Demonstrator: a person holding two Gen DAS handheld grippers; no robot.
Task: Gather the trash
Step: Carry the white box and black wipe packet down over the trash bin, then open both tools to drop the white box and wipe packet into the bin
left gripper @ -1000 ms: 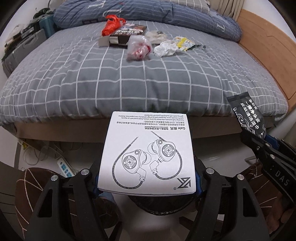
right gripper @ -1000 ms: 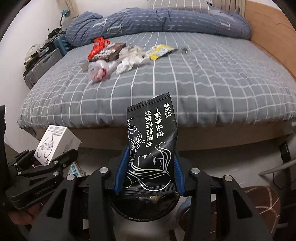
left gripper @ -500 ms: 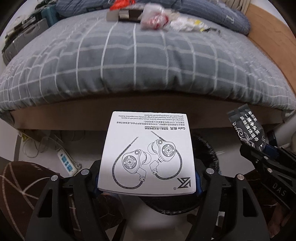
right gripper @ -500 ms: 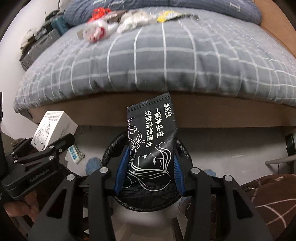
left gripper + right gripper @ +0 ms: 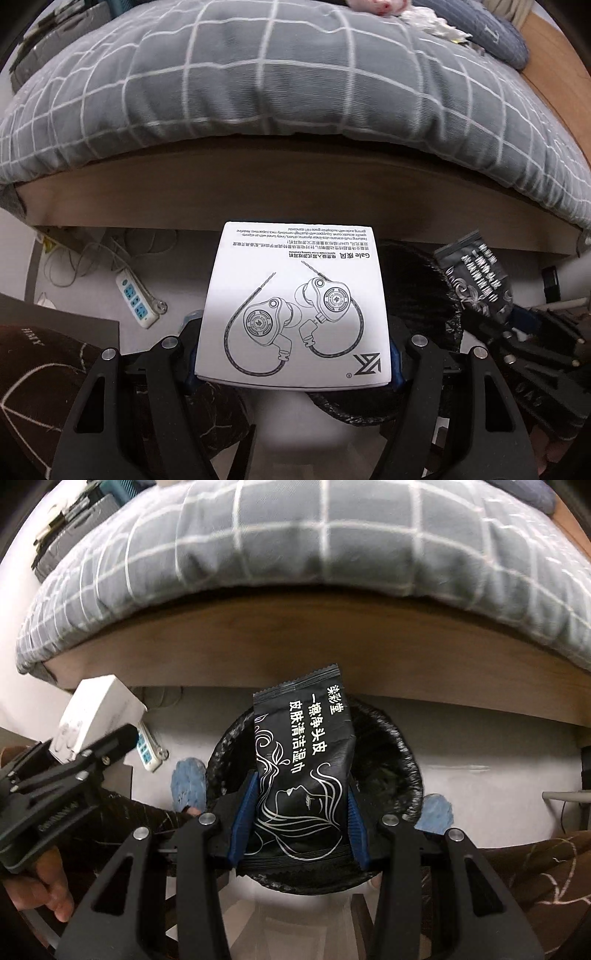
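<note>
The left tongs (image 5: 295,369) pinch a white earphone box (image 5: 295,306) by its sides, and the right tongs (image 5: 297,823) pinch a black wet-wipe packet (image 5: 303,775) between blue pads (image 5: 243,812), upright. Both items hang over the bin (image 5: 402,749) lined with a black bag, the packet right above its mouth. The bin stands on the floor beside the bed (image 5: 332,554), a power strip (image 5: 135,302) lying to its left, and more trash (image 5: 428,18) sits on the checked grey duvet.

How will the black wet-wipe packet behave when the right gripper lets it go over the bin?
The black wet-wipe packet stands upright above the pads, so it is probably fairly stiff. It looks thin and light, and may flutter rather than fall straight into the bin.
</note>
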